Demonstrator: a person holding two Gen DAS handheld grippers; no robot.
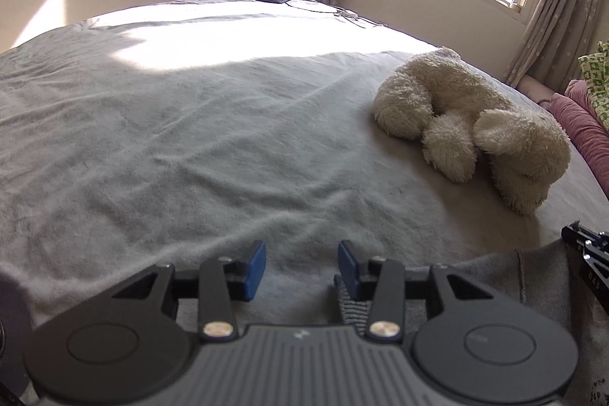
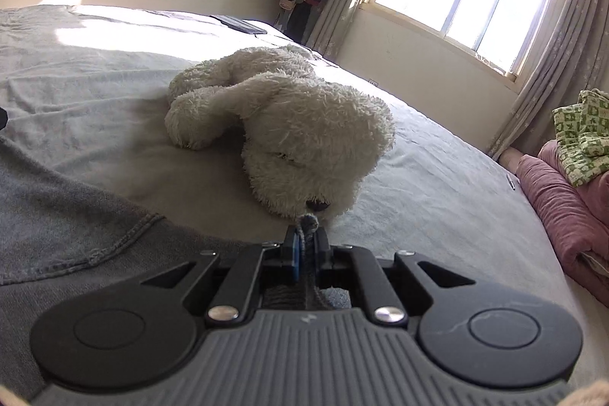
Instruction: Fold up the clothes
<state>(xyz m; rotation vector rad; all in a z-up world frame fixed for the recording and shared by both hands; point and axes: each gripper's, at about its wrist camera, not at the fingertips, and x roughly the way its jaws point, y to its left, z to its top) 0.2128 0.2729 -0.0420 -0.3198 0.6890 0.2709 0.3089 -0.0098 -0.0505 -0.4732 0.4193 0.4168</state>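
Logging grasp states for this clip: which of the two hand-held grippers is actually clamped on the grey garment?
The right hand-held gripper: its blue pads are shut on a bunch of the grey garment. The left hand-held gripper is open, holding nothing.

black tool, blue pads, silver screws

Left tongs open over grey garment.
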